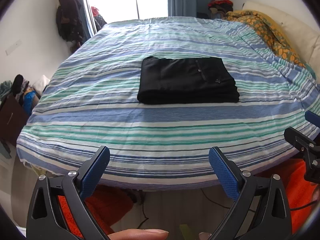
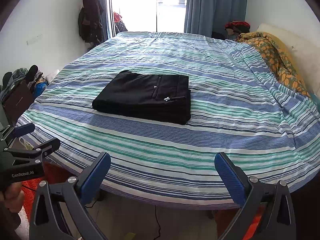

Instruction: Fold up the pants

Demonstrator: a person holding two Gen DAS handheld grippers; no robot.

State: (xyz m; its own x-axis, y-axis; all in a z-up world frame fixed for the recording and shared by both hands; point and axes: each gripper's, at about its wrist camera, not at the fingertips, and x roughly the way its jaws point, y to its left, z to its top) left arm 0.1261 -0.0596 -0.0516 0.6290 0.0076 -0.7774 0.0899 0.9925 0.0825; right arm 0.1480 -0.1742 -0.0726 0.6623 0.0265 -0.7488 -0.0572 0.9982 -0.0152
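Black pants (image 1: 187,81) lie folded into a neat rectangle in the middle of the striped bed (image 1: 140,124); they also show in the right wrist view (image 2: 146,98), with a small white logo and a button on top. My left gripper (image 1: 159,160) is open and empty, held over the bed's near edge, well short of the pants. My right gripper (image 2: 162,167) is open and empty, also over the near edge. The left gripper also shows at the left of the right wrist view (image 2: 34,138), and the right gripper at the right edge of the left wrist view (image 1: 308,128).
A crumpled orange-patterned blanket (image 2: 280,60) and a pillow (image 2: 296,46) lie at the bed's right side. Clothes hang on the left wall (image 2: 90,18) and pile on the floor at left (image 2: 22,84). An orange rug (image 1: 104,206) lies under the bed's near edge.
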